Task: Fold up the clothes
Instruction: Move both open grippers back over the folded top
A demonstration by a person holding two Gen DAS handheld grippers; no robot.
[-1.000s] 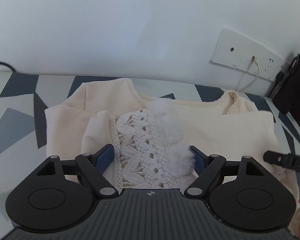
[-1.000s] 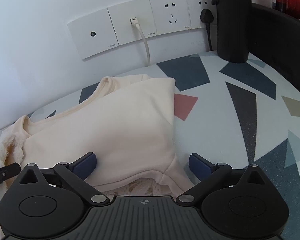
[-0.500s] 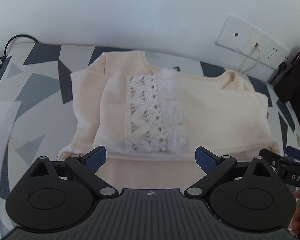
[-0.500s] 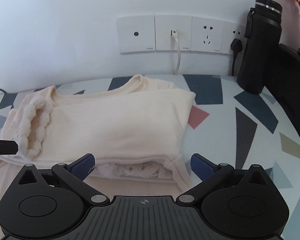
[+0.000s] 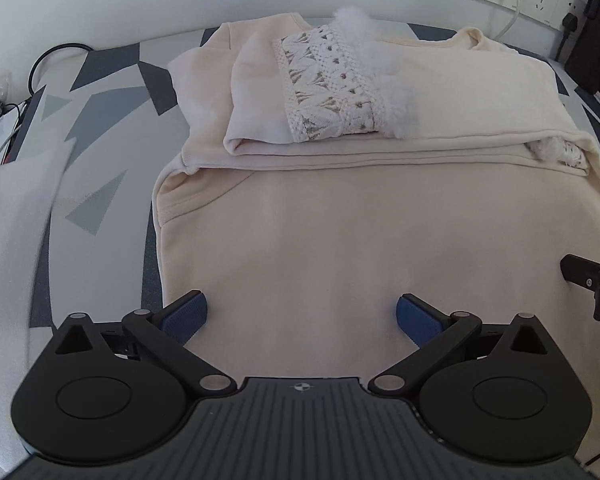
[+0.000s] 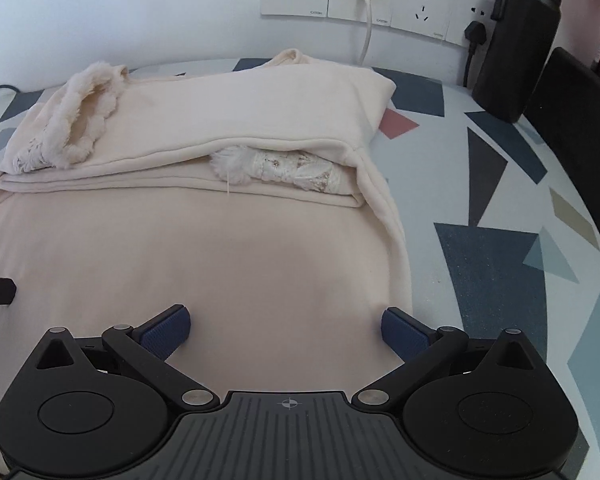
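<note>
Change: 1 s ago, lace sleeve right between left pads; now both tools pulled back and raised, more of the sweater in sight; sleeve dropped onto the body.
Meaning: sleeve fold likely done; probably next, near hem up toward the collar.
Left gripper [image 5: 302,316]: spread wide, nothing held, hovering over plain cream cloth.
Lace sleeve [image 5: 332,88]: ahead of left gripper, lying flat on the folded layer, apart from both pads.
Sweater [image 5: 340,220]: on patterned table [image 5: 100,128], spread out ahead of and beneath both tools.
Collar [image 5: 470,36]: far end, ahead and to the right, near the wall.
Pointing: neck away from tools, hem toward them; long axis roughly fore-aft, folded band running crosswise.
Right gripper [image 6: 286,330]: spread wide, empty, above the sweater's right edge.
Second sleeve [image 6: 284,170]: ahead of right gripper, tucked under the folded layer, lace peeking out.
Bottle [image 6: 520,36]: far right ahead, well apart from the sweater.
</note>
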